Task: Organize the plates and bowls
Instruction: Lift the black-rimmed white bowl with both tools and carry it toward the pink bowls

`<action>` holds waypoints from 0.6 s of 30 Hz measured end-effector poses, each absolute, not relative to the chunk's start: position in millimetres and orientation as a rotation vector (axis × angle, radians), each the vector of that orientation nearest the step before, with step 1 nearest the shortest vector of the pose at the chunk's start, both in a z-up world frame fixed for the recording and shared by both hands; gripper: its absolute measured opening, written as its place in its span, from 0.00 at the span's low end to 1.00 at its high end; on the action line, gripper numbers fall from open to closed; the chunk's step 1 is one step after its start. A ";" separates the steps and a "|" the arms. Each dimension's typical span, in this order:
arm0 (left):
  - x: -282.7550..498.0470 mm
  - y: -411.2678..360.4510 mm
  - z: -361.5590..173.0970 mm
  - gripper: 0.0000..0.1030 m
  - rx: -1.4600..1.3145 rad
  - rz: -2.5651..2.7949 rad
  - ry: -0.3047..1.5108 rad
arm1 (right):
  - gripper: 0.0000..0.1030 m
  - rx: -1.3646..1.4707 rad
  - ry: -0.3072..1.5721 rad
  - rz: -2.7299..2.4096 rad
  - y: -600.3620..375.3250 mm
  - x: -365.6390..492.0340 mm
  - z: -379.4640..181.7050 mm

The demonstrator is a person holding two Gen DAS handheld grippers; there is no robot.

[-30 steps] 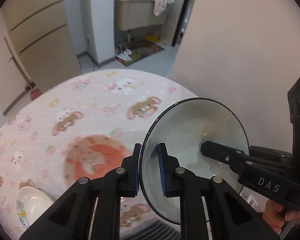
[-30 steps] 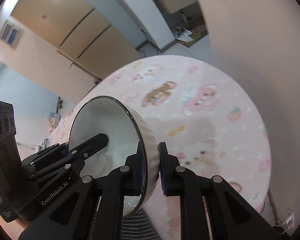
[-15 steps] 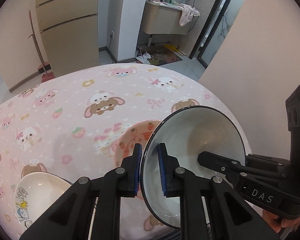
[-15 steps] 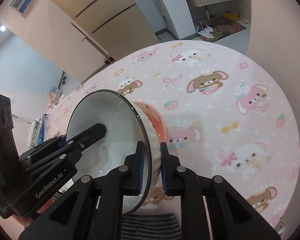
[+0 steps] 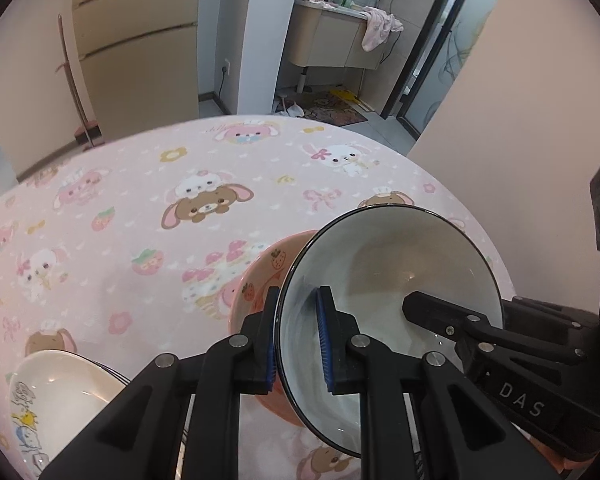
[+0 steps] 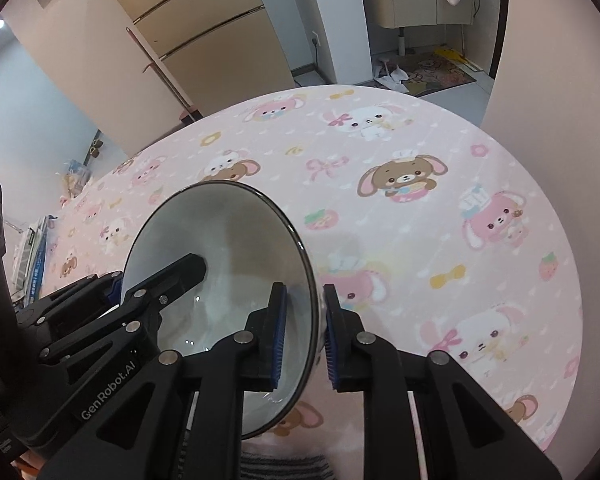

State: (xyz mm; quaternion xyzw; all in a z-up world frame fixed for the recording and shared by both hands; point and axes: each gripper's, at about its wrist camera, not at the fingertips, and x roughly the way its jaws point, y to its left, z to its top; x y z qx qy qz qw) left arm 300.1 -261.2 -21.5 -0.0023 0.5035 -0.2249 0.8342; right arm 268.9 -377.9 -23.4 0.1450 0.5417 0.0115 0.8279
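Both grippers hold one white bowl with a dark rim (image 5: 384, 280), also seen in the right wrist view (image 6: 228, 252). My left gripper (image 5: 298, 340) is shut on its left rim. My right gripper (image 6: 305, 334) is shut on its right rim; it shows from the left wrist view as black fingers (image 5: 440, 316) inside the bowl. The bowl is tilted over a pink strawberry bowl (image 5: 260, 280) that stands on the round table (image 5: 140, 200). Whether the two bowls touch is hidden. A cream cartoon bowl (image 5: 56, 392) sits at the near left.
The table has a pink animal-print cloth and a beige wall (image 5: 520, 120) close on its right. Beyond the far edge are wooden cabinets (image 5: 136, 40) and a bathroom doorway with a vanity (image 5: 332, 40). A striped cloth (image 6: 284, 466) lies at the near edge.
Both grippers have brought the white bowl down and forward over the pink strawberry bowl, which now shows beside its left rim. Both grips are unchanged.
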 end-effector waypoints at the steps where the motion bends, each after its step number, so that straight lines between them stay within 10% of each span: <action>1: 302.4 -259.7 -24.3 0.17 -0.017 -0.478 1.077 | 0.16 0.310 1.148 0.025 -377.8 269.4 -23.9; 18: 305.7 -253.7 -29.6 0.17 0.010 -0.465 1.087 | 0.14 0.100 1.006 -0.018 -355.2 258.6 -29.4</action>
